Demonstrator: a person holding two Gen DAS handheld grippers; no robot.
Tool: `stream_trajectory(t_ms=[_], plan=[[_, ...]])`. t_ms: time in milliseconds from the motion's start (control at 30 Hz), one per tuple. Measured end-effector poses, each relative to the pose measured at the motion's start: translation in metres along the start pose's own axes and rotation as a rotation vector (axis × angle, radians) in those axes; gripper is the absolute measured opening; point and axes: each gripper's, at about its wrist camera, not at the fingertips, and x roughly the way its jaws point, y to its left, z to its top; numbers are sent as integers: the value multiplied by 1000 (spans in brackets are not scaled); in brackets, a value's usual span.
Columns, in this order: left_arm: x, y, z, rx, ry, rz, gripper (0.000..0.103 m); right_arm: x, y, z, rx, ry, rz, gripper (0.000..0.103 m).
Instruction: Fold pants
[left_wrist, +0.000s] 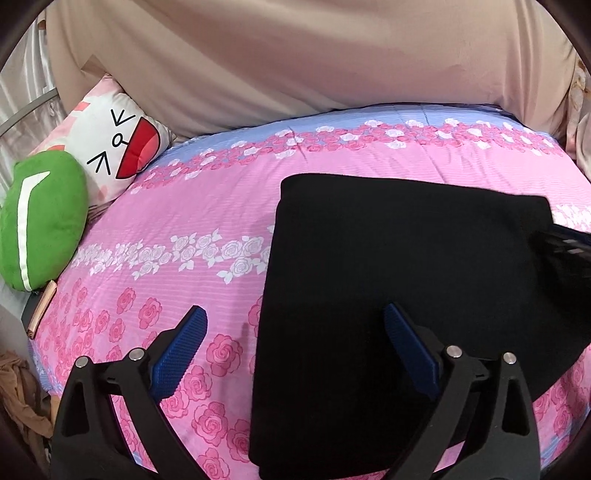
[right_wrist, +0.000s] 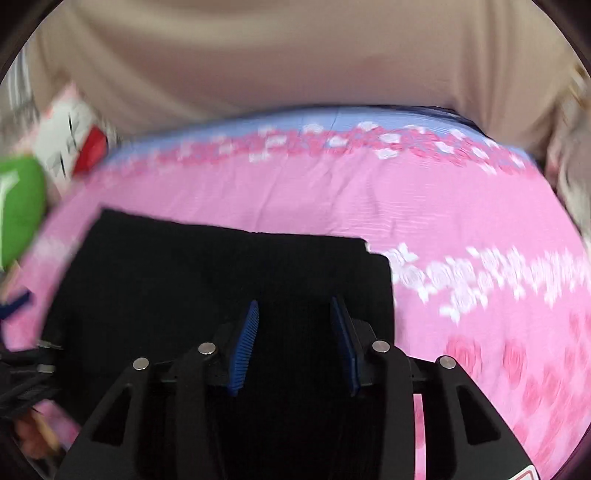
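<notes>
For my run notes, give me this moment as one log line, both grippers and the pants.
pants: black, folded flat on floral bedspread | left gripper: open, straddling the pants' left edge | right gripper: part open over pants, nothing gripped

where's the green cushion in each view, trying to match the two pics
Left wrist view: the green cushion lies at the left edge, in front of the white face pillow, left of the black pants.
Right wrist view: the green cushion is cut off at the left edge, blurred, up and left of the pants.
Shared landmark: the face pillow with its red mouth, just above and right of the cushion in both.
</notes>
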Motion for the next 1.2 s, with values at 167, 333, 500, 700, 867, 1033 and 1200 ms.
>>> stream_trajectory(t_ms=[167, 333, 500, 700, 867, 1033, 1200], plan=[[1, 2, -3, -10, 8, 4, 96, -39, 1, -32, -61, -14, 75, 41], [6, -3, -5, -3, 14, 17, 97, -47, -21, -57, -30, 2, 25, 47], [-1, 4, -10, -33, 22, -19, 97, -53, -25, -64, -68, 5, -11, 51], [-24, 21, -27, -67, 34, -95, 97, -71, -53, -70, 73, 10, 138, 54], [-29, 11, -41, -40, 67, -133, 97, -65, -48, -68, 79, 44, 226, 52], [-27, 4, -42, -39, 79, -136, 97, -46, -34, -64, 43, 60, 187, 49], [-19, 5, -40, -56, 114, -151, 97, -68, -28, -50, 36, 5, 178, 12]])
